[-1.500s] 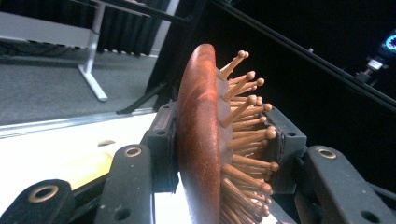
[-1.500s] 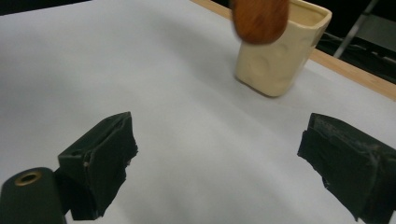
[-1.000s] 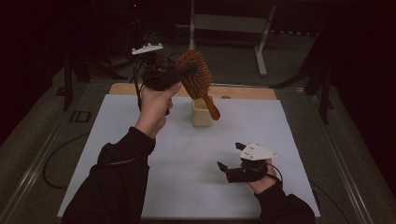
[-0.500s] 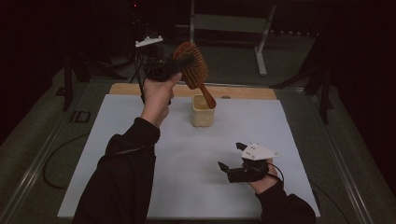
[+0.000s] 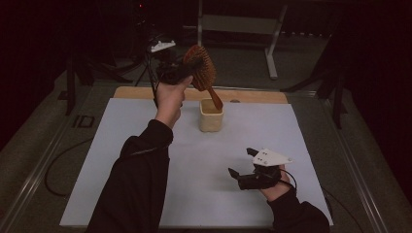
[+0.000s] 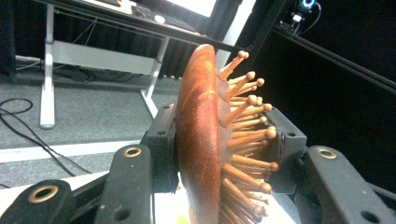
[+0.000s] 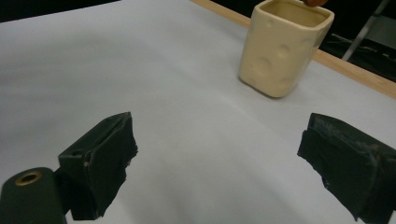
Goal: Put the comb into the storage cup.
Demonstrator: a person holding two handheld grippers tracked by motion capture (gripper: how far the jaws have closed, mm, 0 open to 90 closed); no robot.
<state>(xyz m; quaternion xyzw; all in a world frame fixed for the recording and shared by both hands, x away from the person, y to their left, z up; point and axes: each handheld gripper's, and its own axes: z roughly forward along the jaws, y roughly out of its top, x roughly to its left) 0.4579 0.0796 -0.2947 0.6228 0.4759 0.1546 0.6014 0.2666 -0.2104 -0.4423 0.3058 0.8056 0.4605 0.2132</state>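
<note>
One wooden hairbrush [image 5: 201, 70], no readable writing, clamped above cream cup [image 5: 211, 115].

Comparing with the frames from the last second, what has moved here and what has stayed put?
The left claw, shut on the brown wooden hairbrush, has carried it down so the handle tip now dips into the cream square ceramic cup. The cup, the white table sheet and the open right claw stayed put.

1. The high view looks forward and down from above the person's side of the table [image 5: 121, 160].
2. The left gripper view sits close behind the hairbrush [image 6: 201, 140], facing a desk beyond.
3. The right gripper view looks low across the table, sharing the cream cup [image 7: 285, 49] with the high view.
</note>
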